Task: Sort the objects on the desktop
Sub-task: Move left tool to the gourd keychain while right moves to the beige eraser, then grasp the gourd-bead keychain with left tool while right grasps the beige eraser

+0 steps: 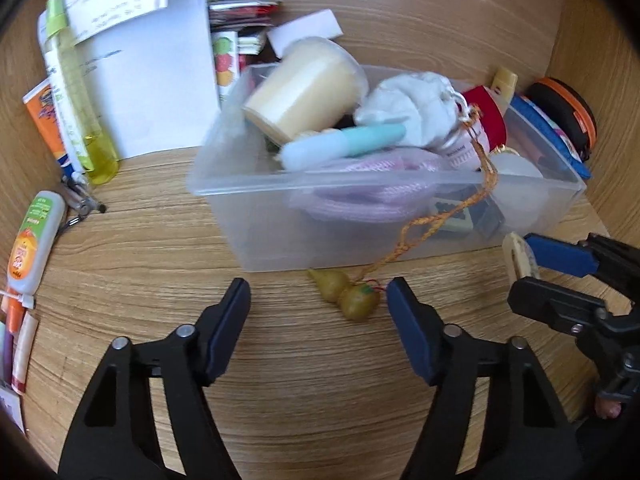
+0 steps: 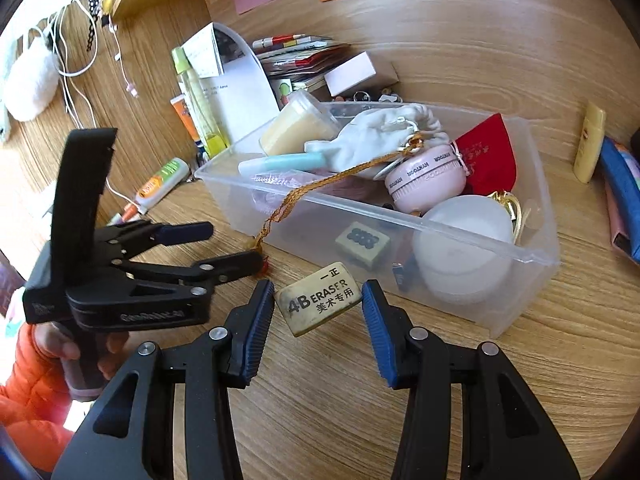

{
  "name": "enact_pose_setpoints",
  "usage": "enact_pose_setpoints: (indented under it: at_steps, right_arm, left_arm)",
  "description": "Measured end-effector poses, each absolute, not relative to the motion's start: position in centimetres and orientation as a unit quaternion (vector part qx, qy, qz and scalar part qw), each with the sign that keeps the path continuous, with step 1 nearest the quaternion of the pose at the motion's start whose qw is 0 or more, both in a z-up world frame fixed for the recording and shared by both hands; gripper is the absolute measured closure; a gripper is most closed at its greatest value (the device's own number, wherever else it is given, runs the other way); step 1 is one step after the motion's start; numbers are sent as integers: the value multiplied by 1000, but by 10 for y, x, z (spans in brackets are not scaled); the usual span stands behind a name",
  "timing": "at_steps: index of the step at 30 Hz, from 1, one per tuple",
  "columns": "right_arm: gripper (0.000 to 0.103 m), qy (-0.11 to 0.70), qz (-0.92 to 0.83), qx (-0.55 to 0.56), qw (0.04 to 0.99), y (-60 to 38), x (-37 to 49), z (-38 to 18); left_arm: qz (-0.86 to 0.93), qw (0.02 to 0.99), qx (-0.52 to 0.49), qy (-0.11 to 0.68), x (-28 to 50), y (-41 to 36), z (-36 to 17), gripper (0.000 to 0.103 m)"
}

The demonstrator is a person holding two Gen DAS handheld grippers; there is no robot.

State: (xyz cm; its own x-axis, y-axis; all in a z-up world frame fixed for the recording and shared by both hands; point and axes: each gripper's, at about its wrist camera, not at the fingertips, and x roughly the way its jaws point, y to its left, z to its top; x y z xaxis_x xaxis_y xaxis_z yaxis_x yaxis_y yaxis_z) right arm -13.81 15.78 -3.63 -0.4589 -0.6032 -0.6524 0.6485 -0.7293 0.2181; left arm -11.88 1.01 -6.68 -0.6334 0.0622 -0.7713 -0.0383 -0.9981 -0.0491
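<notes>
**Bin's mostly packed, eraser and gourd charm still out**

So the clear plastic bin (image 2: 460, 236) near the back of the tabletop (image 2: 400, 400) already holds a heap: a cream cup (image 2: 296, 124), a white drawstring pouch (image 2: 376, 136), a pink mini fan (image 2: 426, 180), a red pouch (image 2: 488, 152), a mahjong tile (image 2: 362, 240) and a frosted round lid (image 2: 464, 248). Looks to me like most of the sorting is done.

What's left, as far as I can tell: the 4B eraser (image 2: 318, 300) sits on the tabletop just in front of the bin's front wall, between the jaws of the right hand-held gripper (image 2: 318, 304). The jaws are spread wide, the left pad close to the eraser or maybe touching it, the right one clear, so nothing's grabbed yet. The left hand-held gripper (image 1: 318, 296) is wide open too and empty, with the little yellow gourd charm (image 1: 346, 294) lying in front of it, close to its right finger. Its orange cord (image 1: 440, 216) runs up over the bin's front rim, so half in, half out.

Also loose along the left edge: a sunscreen tube (image 1: 34, 240), a yellow-green bottle (image 1: 80, 100) and papers (image 1: 152, 60). Can't tell if those count.
</notes>
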Motion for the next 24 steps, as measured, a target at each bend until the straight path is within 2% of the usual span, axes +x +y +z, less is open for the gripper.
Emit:
enact_pose_setpoints:
  at_steps: [8,11,13,19,24]
  right_arm:
    - [61,32,-854,345,387,159,-128,-29]
    - [61,30,-855,345,387,158,-130,-28]
    - [60,28,-855,344,388,158,-130,-28]
    - [60,17,-855,344,387,162,-132,-28]
    - [60,10,-854,352,383,164,-134,-29]
  left_arm:
    - [899,23,-438,10,-126,21,-72,48]
    - [900,29,-434,14,-124,24,-71,65]
    - [900,32,-433,18,-122,27,-71,70]
    - [899,49,-436,1,-115,24,-68,76]
    - [901,61,-429,-15,-106,18,-62,76]
